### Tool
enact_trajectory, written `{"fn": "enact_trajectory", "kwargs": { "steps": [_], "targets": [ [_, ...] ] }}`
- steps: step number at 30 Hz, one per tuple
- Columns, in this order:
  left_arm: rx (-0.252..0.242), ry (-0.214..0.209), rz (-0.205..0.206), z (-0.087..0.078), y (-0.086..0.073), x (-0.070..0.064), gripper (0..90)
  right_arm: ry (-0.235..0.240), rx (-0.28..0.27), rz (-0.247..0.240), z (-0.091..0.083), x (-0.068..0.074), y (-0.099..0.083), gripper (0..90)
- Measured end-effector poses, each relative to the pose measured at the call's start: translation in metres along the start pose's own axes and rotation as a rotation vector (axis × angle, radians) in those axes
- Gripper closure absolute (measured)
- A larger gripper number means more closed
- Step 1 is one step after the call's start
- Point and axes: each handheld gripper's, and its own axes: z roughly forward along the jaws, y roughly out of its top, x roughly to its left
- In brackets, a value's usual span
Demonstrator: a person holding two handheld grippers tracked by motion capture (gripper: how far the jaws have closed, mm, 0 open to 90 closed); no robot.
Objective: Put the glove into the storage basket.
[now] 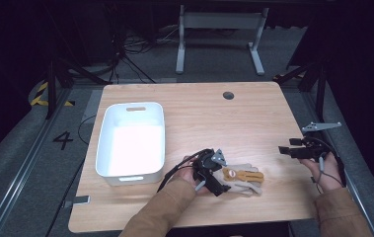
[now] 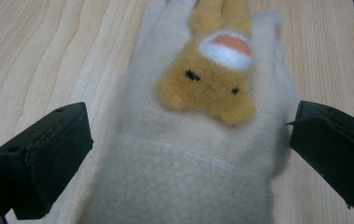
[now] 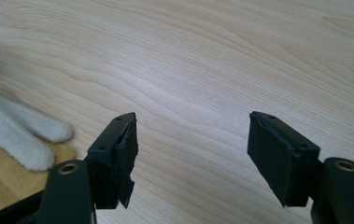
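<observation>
My left tongs (image 2: pixel 188 154) straddle the cream fleece glove (image 2: pixel 202 154), jaws apart — ungrasped; right tongs (image 3: pixel 191 154) spread too; white plastic bin (image 1: pixel 106 129) awaits.

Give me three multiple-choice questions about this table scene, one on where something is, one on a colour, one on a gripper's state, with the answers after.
1. Where does the white bin stand on the table?
A. Right edge
B. Left side
C. Centre, on the glove

2. What colour is the animal face on the fleece glove?
A. Blue
B. Green
C. Orange-tan

3. How is the left gripper set?
A. Open, one jaw on each side of the glove
B. Shut on the bin's rim
C. Open over bare floor

Answers:
1 B, the high view shows the bin at the table's left, apart from the glove.
2 C, the left gripper view shows an orange-tan face with a white patch.
3 A, the black jaws stand apart at the glove's two sides.
</observation>
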Motion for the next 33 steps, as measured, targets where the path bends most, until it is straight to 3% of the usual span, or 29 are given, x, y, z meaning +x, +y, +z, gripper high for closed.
{"fn": "enact_trajectory", "kwargs": {
  "steps": [5,15,22,33],
  "targets": [
    [0.024,-0.009,-0.003,0.007,-0.002,0.000,0.0,0.001,0.000,0.001,0.001,0.000,0.000,33.5],
    [0.065,0.010,0.032,0.017,-0.002,-0.003,0.0,0.007,-0.002,0.001,0.001,-0.001,0.000,33.6],
    [0.106,0.058,0.064,0.023,-0.001,-0.007,0.0,0.006,0.002,-0.001,0.001,-0.001,0.000,33.7],
    [0.139,0.079,0.049,0.024,0.004,-0.007,0.0,0.004,0.015,-0.004,0.003,-0.001,-0.001,34.5]
  ]
}}
